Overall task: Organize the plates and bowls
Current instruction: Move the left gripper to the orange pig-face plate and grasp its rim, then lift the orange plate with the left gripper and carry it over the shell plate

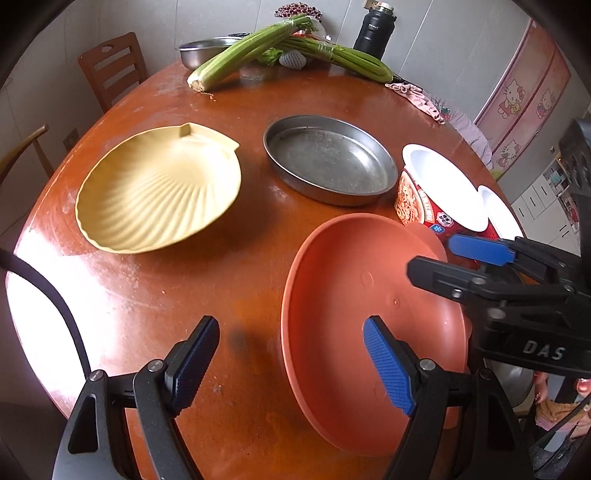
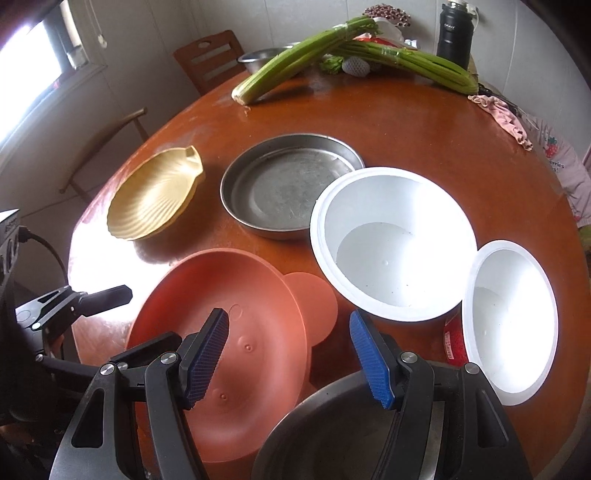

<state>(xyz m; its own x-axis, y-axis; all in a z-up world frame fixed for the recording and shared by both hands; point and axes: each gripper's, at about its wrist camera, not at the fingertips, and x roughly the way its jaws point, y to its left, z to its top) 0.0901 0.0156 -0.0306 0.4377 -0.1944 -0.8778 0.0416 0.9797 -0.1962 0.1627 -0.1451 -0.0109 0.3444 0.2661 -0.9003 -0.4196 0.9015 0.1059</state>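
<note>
Nearest: left hand-held gripper (image 1: 291, 365), blue-padded jaws spread wide, nothing between them; one pad hangs above bare desk (image 1: 221, 258), the other above the orange plate (image 1: 332, 332).

Right hand-held gripper (image 2: 288, 358), jaws parted, empty; poised above the rim of a steel bowl (image 2: 332, 435) at the desk's near edge, its left pad over the orange plate.

Steel bowl: only partly in view, dim; it appears to overlap the orange plate's edge.

Orange plate: round, with a rounded ear-like tab, flat on the desk at the near edge.

Two white-lined instant-noodle bowls, red printed outsides: larger (image 2: 391, 243) just beside the plate's tab; smaller (image 2: 509, 321) to its right, touching or nearly so.

Round steel pan (image 2: 288, 192): shallow, empty, mid-desk, just behind the larger noodle bowl.

Yellow shell-shaped plate (image 2: 155, 199): ribbed, left of the pan, apart from it.

Far edge: two taped celery bundles (image 2: 295, 62), steel basin (image 2: 258, 59), black flask (image 2: 454, 33), pink cloth (image 2: 502, 114).

Beyond: wooden chair (image 2: 210, 59).
</note>
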